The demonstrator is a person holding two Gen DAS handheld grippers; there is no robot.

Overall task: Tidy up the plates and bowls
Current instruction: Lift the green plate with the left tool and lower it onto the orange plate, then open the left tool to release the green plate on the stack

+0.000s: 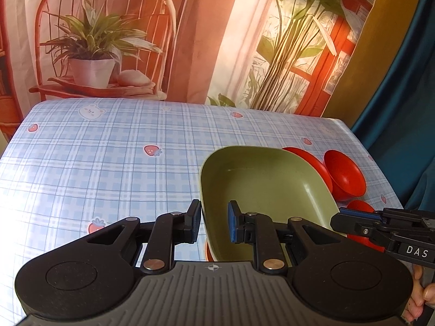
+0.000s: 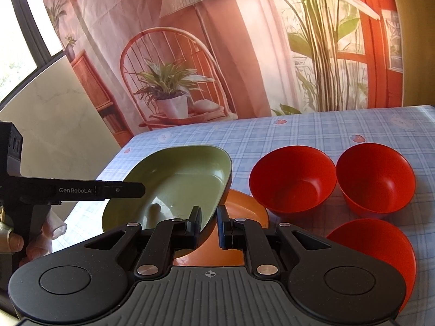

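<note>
A green dish point(image 2: 174, 182), rigid, glossy and likely slippery, hangs tilted between both grippers over an orange plate point(image 2: 242, 212). The left gripper point(image 1: 214, 221) straddles its near rim, part-open; whether the pads touch is unclear. The right gripper point(image 2: 209, 224) pinches the opposite rim, nearly closed. Three red bowls point(image 2: 292, 182) sit right of it on the checked tablecloth point(image 1: 95, 163), near enough to bump.

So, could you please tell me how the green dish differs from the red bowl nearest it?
The green dish is oblong and shallow; the red bowl is round and deep. The green dish is tilted, its rim between the right gripper fingers; the red bowl sits flat on the tablecloth, untouched.
</note>
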